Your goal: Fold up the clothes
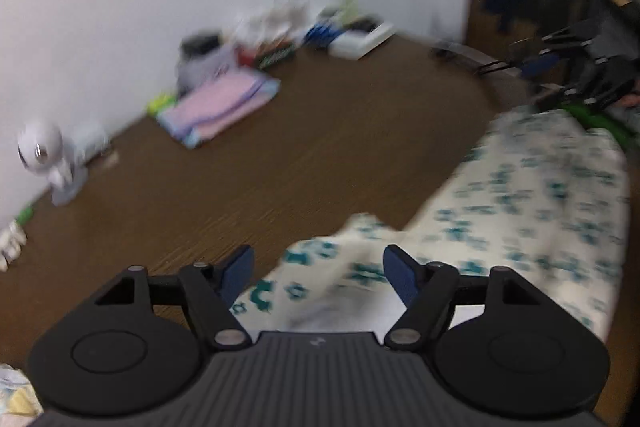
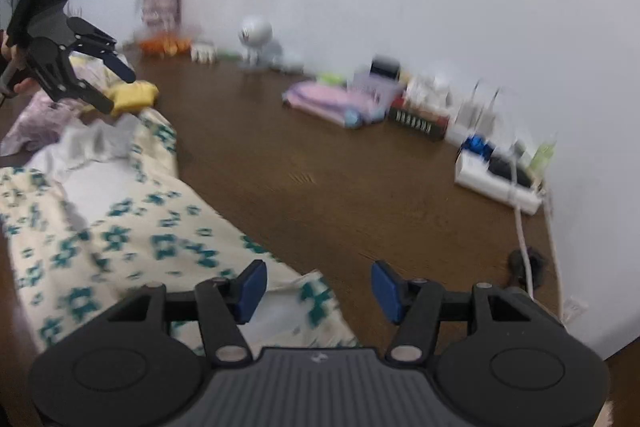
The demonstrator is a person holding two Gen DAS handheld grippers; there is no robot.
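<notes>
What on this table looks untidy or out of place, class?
The flowered garment lies rumpled, not flat, one edge turned back to show its white inside. More clothes sit bunched in a heap beyond it. By contrast, the pink pile near the wall is neatly folded.

Cream teal-flowered garment (image 2: 120, 235) spread on table (image 2: 340, 187)

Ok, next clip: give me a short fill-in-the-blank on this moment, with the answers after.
1. The fingers of the left gripper and the right gripper are both ____.
2. The cream garment carries a flower print in ____.
3. The garment lies on a ____ wooden table.
4. The folded pile near the wall is mostly ____.

Missing words: open; green; brown; pink
</notes>
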